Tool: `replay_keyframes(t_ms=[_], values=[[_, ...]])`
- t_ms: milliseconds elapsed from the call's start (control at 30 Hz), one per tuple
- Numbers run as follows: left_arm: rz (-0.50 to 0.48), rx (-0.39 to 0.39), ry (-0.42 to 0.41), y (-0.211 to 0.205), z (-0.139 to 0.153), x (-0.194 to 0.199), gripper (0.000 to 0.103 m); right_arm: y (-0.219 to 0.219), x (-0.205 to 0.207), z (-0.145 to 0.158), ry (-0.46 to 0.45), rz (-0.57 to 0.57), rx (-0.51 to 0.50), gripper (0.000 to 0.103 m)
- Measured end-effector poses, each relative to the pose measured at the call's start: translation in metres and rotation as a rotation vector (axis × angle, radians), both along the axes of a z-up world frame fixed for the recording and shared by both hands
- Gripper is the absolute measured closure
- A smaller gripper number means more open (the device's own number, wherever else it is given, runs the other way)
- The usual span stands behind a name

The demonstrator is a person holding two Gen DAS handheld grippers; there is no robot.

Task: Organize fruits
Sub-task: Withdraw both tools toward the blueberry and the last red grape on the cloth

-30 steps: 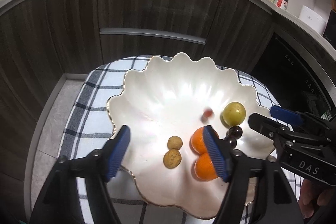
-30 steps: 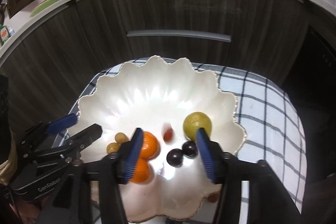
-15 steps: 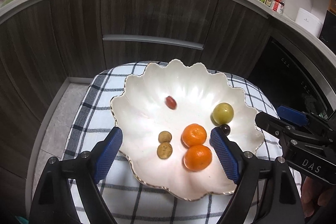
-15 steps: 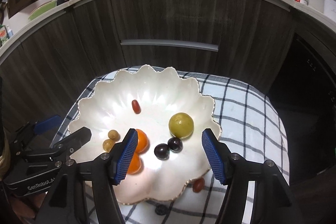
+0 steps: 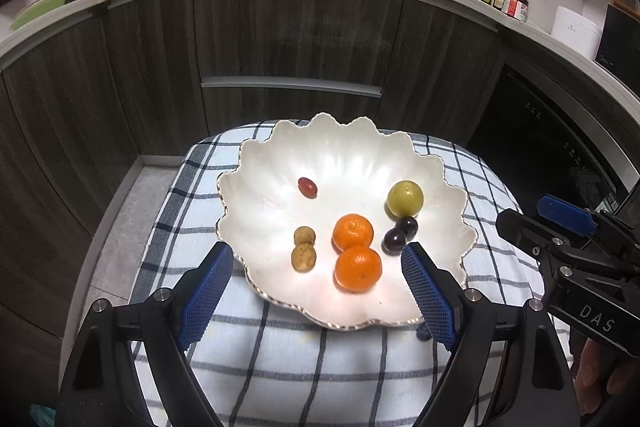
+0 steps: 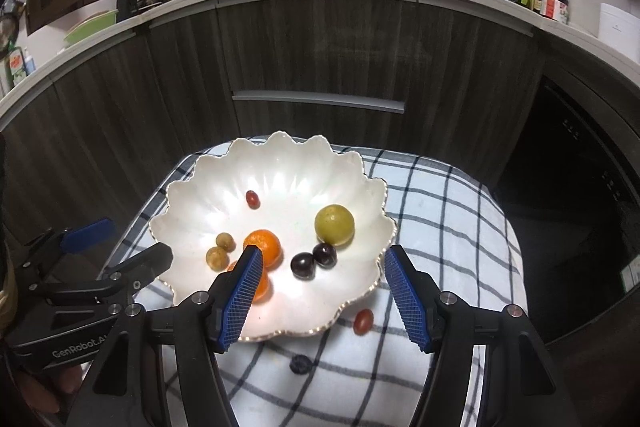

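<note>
Both grippers have pulled back and up from the scalloped white ceramic bowl (image 5: 436, 167) on the blue-checked white cloth (image 5: 192, 195), and a small red grape tomato (image 5: 307, 186) that was tumbling a second ago now lies settled at about 11 o'clock inside the bowl, a sign one more fruit is in. The left gripper (image 5: 316, 291) and the right gripper (image 6: 326, 291) both hover with fingers spread wide and empty. In the bowl sit two orange mandarins (image 5: 354, 251) touching at centre, two tan longans (image 5: 305, 249) at 8 o'clock, two dark cherries (image 5: 400, 235) beside a yellow-green round plum (image 5: 405, 198) at 3 o'clock. Still on the cloth: another red grape tomato (image 6: 363, 321) just outside the rim, below and between the right gripper's fingers, and a dark blueberry (image 6: 300, 363) nearer 6 o'clock, likely the next pickups.
</note>
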State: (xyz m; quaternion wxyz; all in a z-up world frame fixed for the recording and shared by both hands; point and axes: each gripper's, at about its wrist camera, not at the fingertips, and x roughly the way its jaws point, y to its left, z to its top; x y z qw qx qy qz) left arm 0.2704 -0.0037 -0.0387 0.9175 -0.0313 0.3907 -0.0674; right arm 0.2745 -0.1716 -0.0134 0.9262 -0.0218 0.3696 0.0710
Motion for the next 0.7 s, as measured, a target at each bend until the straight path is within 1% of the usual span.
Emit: replay_keyframes(t_ms=[300,400,567,700], values=[[0.046,0.033,-0.045,-0.012,0.005,-0.034,0.017,-0.019,-0.031,0.0,-0.046,-0.054,-0.022,0.039],[0.079,0.04,-0.069,-0.014,0.004,-0.049,0.017,-0.026,-0.042,0.0,-0.069,-0.073,-0.035,0.039],[0.118,0.048,-0.097,-0.019,-0.002,-0.07,0.016,-0.034,-0.064,-0.004,-0.113,-0.095,-0.06,0.039],[0.142,0.063,-0.125,-0.026,-0.01,-0.085,0.015,-0.041,-0.081,-0.014,-0.146,-0.107,-0.07,0.039]])
